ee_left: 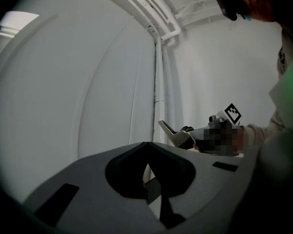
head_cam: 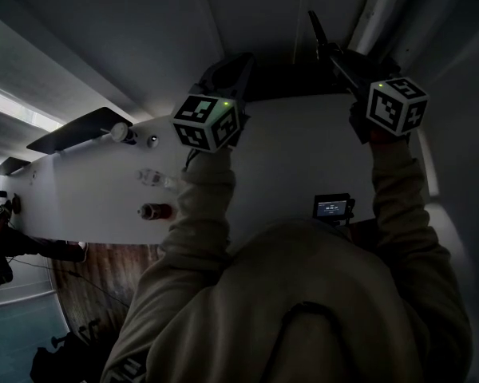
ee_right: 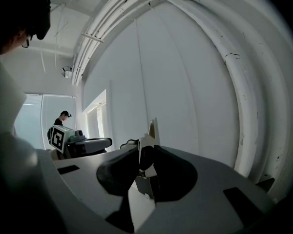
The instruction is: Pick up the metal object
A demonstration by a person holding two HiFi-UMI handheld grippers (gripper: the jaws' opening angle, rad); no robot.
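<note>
Claws first, from the head view: the left gripper [head_cam: 235,66] and right gripper [head_cam: 315,26] are both held up high toward 12 o'clock, pointing at the wall, and neither has anything in it. Down below is the white table [head_cam: 287,158]. The best candidate for the metal object [head_cam: 154,211] is a little cylinder with a shiny end lying around 9 o'clock on the table, well away from both claws, though it's too dim to be sure. A clear item [head_cam: 156,178] lies just above it, and a small screen device [head_cam: 333,206] sits at the near edge. In the left gripper view, the left gripper [ee_left: 149,177] has its jaws drawn together down to a sliver, with nothing between them. Past them there's just wall, with white pipes [ee_left: 158,82] running up toward 12, and the right gripper [ee_left: 168,128] pokes in from 3 o'clock. In the right gripper view, the right gripper [ee_right: 150,130] also has its jaws pulled in tight and empty. Fat white pipes [ee_right: 244,106] curve down at 3 o'clock. The left gripper [ee_right: 106,141] is out at 9 o'clock, with a window [ee_right: 34,116] and another person [ee_right: 63,117] behind it.
</note>
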